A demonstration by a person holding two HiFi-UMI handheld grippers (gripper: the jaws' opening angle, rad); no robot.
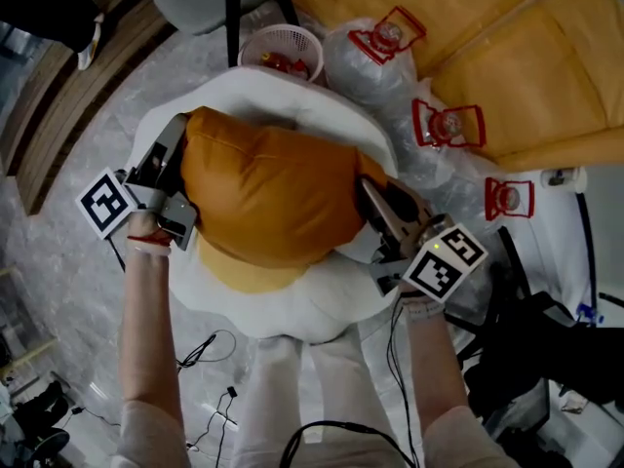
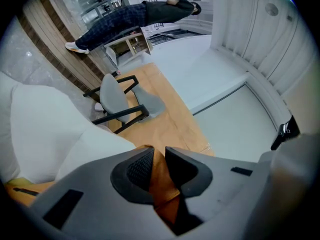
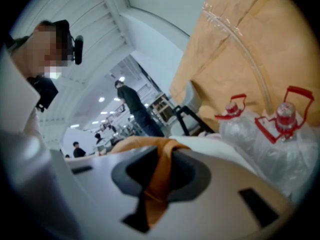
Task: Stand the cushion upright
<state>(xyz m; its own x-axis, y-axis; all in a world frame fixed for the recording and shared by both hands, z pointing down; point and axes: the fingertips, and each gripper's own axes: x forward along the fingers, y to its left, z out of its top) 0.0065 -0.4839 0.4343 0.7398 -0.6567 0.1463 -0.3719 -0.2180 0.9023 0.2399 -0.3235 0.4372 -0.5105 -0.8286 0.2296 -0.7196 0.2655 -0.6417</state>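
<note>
Left claw (image 1: 181, 136) clamped narrow on a fold of the orange cushion (image 1: 268, 198), right claw (image 1: 369, 191) same on the opposite edge. Cushion spans between both claws, above white pad (image 1: 292, 312).

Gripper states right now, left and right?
The left gripper: closed on a fold of the orange cushion.
The right gripper: closed on the same cushion, opposite side.

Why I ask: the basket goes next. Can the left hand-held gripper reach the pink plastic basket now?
Probably not: the left hand-held gripper is shut on the orange fabric cushion, and the pink plastic basket sits beyond it.
</note>
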